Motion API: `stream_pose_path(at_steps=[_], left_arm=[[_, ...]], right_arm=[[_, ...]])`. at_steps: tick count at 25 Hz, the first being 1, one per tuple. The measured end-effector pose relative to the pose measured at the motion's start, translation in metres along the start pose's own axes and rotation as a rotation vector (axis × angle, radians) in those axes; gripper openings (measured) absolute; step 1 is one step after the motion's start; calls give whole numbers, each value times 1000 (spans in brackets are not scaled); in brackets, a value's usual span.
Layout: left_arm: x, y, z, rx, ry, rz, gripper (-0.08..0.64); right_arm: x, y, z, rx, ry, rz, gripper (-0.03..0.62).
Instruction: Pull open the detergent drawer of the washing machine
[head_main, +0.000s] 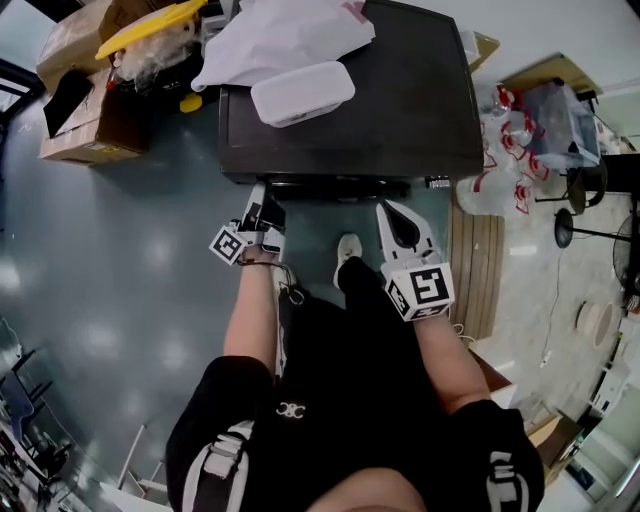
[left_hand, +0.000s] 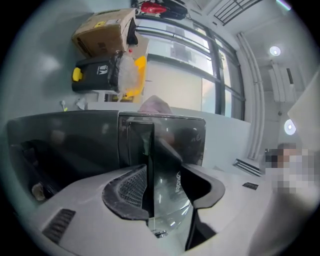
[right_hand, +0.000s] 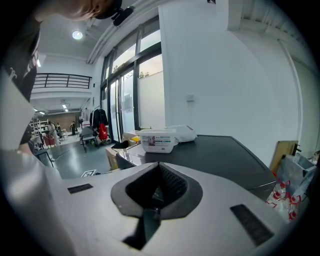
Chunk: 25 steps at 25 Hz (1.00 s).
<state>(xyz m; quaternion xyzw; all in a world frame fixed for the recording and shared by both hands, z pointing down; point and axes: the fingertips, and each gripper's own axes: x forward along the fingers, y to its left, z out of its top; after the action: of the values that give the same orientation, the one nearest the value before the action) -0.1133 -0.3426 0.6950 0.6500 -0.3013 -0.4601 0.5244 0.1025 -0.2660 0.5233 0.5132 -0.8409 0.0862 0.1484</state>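
The washing machine (head_main: 400, 120) is a dark box seen from above in the head view. My left gripper (head_main: 262, 208) is at the left end of its front edge. In the left gripper view the glossy dark detergent drawer front (left_hand: 176, 145), with a brand mark on it, lies between that gripper's (left_hand: 167, 192) widely spread jaws. The ribbed left pad (left_hand: 125, 192) sits beside the drawer's edge, and I see no firm pinch. My right gripper (head_main: 398, 222) hangs before the front's right part. Its jaws (right_hand: 157, 192) are shut with nothing between them.
On the machine top lie a white lidded tub (head_main: 302, 92) and a white plastic bag (head_main: 285, 35). Cardboard boxes (head_main: 95, 115) stand on the floor at the left, packed water bottles (head_main: 500, 150) and a wooden board (head_main: 478, 265) at the right. The person's shoe (head_main: 348, 248) is near the machine's front.
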Motion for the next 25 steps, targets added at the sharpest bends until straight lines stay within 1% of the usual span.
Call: stream_pose_path(at_steps=[2,3,5,7,14,18,23,25], left_arm=[[2,-2,2,-5,7,-37,200],[3,-3,3,-6,7,-62,173],[4,-5,3,-12,5,-107,169],[5,-5,3,-13,8,-129,167],[4,-4,1,34,68,-143,163],[4,-3,1,52,69,-165,149],[2,-3,-1,42,91,-159,132],[2,-3,-1,36,104,-155,132]], right_arm=[[4,3,-3,2,10,2,2],[5,5,-5,1,15,5,2],[7,9,-9,2,27,15,2],[7,12,-12,6,40,26,2],[5,9,-16,-1,58,25,2],[5,14,-17,-2,63,34,2],[1,29,-15,-81,71,54,2],[1,32,-13,-89,70,60,2]])
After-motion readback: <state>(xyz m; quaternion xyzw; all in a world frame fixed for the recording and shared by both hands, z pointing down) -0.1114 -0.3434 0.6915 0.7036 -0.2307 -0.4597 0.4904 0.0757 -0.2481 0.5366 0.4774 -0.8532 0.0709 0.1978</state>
